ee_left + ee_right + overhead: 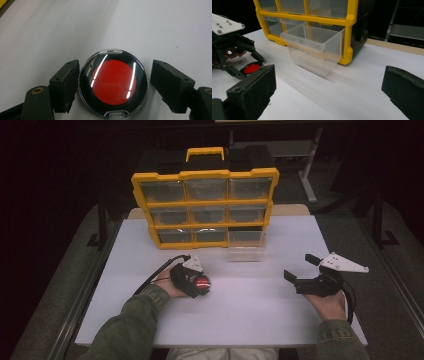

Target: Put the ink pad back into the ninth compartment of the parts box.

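Note:
A round black compact with a red centre and a clear lid (113,85) lies flat on the white table (250,315). My left gripper (114,75) stands over it with a jaw on each side. The left pad (66,85) touches its rim, and the right pad (170,85) is a sliver away from it. From above, the compact (202,282) is at the tip of the left gripper (199,281), left of centre. My right gripper (300,266) rests open at the right with nothing between its jaws. The right gripper view also shows the compact (251,68).
A yellow organizer of clear drawers (205,205) stands upright at the back of the table. One clear drawer (246,251) has been taken out and sits empty on the table in front of its lower right slot. The table's front edge runs near the person's sleeves.

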### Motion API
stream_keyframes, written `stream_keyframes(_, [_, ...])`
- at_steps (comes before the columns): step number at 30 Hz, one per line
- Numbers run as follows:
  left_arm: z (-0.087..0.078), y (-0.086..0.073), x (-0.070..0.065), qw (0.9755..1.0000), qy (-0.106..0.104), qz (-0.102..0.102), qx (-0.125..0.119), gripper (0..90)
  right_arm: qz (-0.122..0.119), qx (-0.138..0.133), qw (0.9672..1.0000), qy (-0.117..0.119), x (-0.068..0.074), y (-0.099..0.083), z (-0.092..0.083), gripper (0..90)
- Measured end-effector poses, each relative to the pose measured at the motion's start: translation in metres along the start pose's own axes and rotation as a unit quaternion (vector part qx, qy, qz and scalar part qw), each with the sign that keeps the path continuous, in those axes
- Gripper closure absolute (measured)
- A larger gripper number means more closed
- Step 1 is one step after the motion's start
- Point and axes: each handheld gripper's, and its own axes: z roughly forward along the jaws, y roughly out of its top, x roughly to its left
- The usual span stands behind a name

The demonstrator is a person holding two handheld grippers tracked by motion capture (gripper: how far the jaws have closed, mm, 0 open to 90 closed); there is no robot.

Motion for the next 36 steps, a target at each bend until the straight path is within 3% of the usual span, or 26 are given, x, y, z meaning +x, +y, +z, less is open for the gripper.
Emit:
stream_keyframes(4, [-0.001, 0.0, 0.0, 1.0, 0.003, 0.001, 0.0, 29.3, -0.001, 0.002, 1.0, 0.0, 0.0, 0.0, 0.001, 0.0])
stream_keyframes(14, [-0.002, 0.002, 0.0, 0.9999, 0.008, -0.002, 0.008, 29.7, -0.003, -0.001, 1.0, -0.004, 0.0, 0.0, 0.0, 0.0])
stream_keyframes(23, [-0.009, 0.003, 0.002, 1.0, -0.002, -0.006, 0.005, 29.8, -0.003, 0.001, 1.0, -0.004, 0.0, 0.0, 0.0, 0.0])
stream_keyframes(36, [-0.022, 0.011, 0.002, 0.9993, -0.011, -0.025, -0.027, 29.9, -0.002, 0.009, 1.0, -0.002, 0.001, -0.001, 0.002, 0.0])
